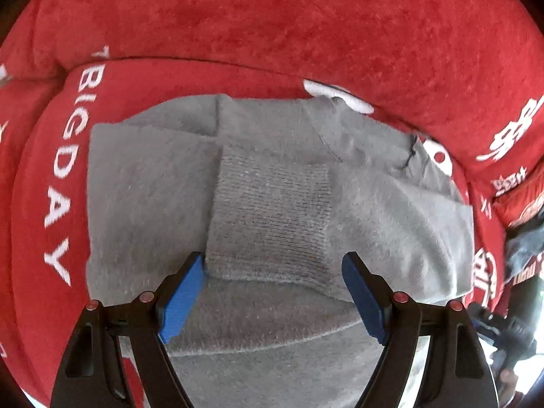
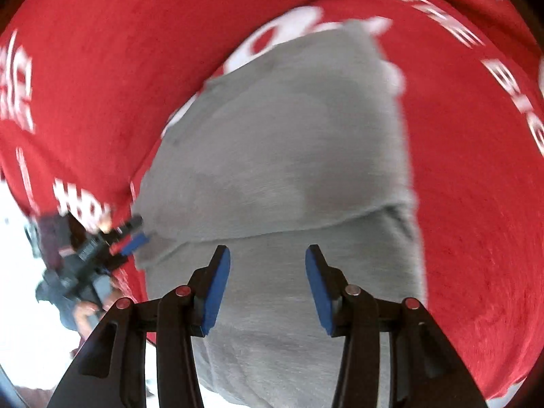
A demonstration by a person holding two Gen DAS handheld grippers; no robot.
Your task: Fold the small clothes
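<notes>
Blue pads (image 1: 183, 297) of the left gripper (image 1: 273, 265) are seen spread wide apart, straddling the ribbed cuff (image 1: 270, 217) of a grey fleecy garment (image 1: 153, 197) without pressing on it. That garment is laid flat directly beneath and ahead of the left gripper, on a red plush cover (image 1: 272, 23) printed with white lettering. Its surface is fuzzy and pale grey; the ribbed cuff is darker and finely lined, and is folded inward over the body. A folded edge is seen just beyond the cuff, and a rumpled corner with a dark seam lies ahead and to the right of the gripper.

From the right wrist, the right gripper (image 2: 267, 261) is shown with its jaws parted and nothing between them, poised over the near part of the same grey garment (image 2: 289, 142). A fold line crosses the cloth just ahead of its fingertips. The view is smeared, so finer detail of the cloth cannot be told. To its left, at the garment's edge, the other gripper (image 2: 134, 241) is seen, apparently touching the cloth.

No container is seen in either view.
</notes>
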